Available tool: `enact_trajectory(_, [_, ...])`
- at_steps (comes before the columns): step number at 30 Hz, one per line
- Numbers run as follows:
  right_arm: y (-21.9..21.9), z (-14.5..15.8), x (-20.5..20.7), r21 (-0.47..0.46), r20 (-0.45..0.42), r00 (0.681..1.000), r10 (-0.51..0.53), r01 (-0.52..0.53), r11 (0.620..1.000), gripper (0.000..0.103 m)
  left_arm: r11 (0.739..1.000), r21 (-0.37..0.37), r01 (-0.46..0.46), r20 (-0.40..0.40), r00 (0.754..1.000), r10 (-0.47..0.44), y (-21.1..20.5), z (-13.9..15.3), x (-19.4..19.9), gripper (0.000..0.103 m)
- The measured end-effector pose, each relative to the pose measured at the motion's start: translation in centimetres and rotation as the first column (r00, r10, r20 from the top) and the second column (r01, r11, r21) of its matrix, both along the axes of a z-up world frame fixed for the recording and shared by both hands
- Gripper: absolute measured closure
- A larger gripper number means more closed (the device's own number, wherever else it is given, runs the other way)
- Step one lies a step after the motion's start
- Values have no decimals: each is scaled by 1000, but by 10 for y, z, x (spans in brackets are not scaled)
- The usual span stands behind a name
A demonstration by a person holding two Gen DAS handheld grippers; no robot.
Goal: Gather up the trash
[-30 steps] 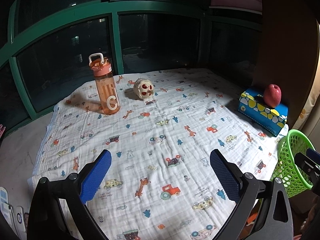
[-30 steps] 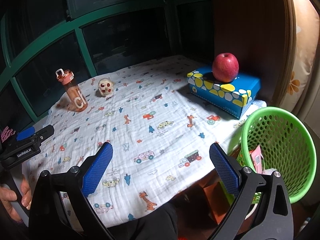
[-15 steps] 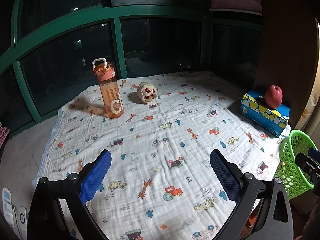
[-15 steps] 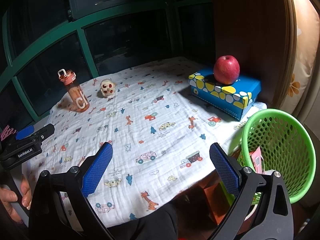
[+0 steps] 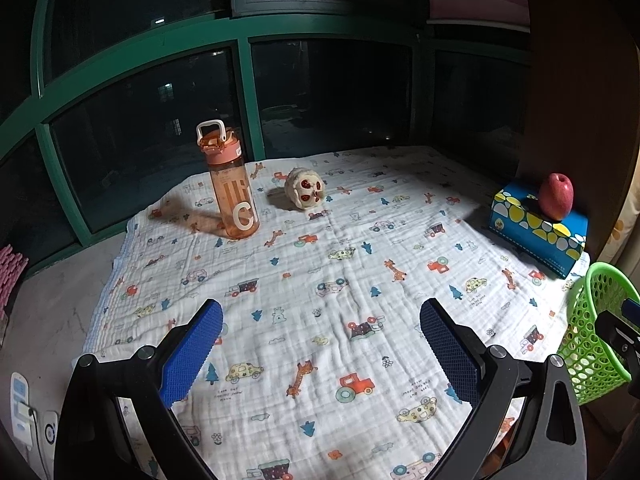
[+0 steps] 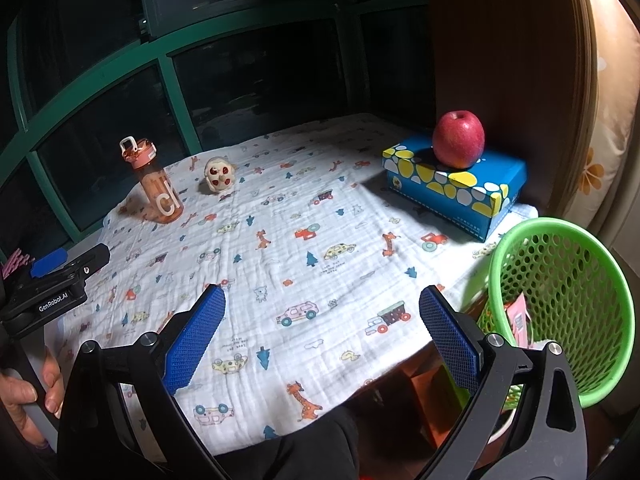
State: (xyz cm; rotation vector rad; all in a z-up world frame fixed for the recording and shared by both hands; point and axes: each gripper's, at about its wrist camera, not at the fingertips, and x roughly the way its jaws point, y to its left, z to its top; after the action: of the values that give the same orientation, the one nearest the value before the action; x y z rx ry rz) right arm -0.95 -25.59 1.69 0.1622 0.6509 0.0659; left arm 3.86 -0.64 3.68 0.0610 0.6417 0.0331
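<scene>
My left gripper (image 5: 320, 316) is open and empty, held above the near part of a table under a white printed cloth (image 5: 320, 280). My right gripper (image 6: 320, 300) is open and empty over the cloth's near right edge. A green mesh basket (image 6: 568, 304) hangs off the table's right side with pink wrappers (image 6: 520, 320) inside; it also shows in the left wrist view (image 5: 592, 320). No loose trash shows on the cloth. The left gripper appears in the right wrist view (image 6: 52, 276) at the left edge.
An orange water bottle (image 5: 230, 184) stands at the back left beside a small round cream toy (image 5: 305, 189). A red apple (image 5: 556, 197) sits on a blue tissue box (image 5: 536, 232) at the right. Dark green-framed windows (image 5: 248, 92) close off the back.
The left gripper has drawn back and tilted up a little, so the bottle and toy sit lower in its view. The right gripper has barely shifted. Both stay open.
</scene>
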Motion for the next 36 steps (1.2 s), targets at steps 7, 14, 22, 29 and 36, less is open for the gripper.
enact_trajectory(7, [2, 0, 0, 0, 0, 1000, 6, -6, 1000, 6, 1000, 2, -12, 2, 1000, 12, 2, 0, -1, 7])
enact_trajectory(14, [3, 0, 1, 0, 1, 1000, 14, -14, 1000, 6, 1000, 4, -30, 9, 1000, 30, 6, 1, -2, 7])
enact_trajectory(22, [5, 0, 2, 1, 0, 1000, 20, -20, 1000, 6, 999, 10, -41, 16, 999, 41, 7, 2, -4, 7])
enact_trajectory(29, [7, -2, 2, 2, -2, 1000, 24, -24, 1000, 6, 999, 12, -46, 18, 999, 46, 8, 2, -4, 7])
enact_trajectory(36, [8, -3, 3, 1, -4, 1000, 26, -26, 1000, 6, 998, 12, -54, 24, 998, 54, 10, 2, -4, 7])
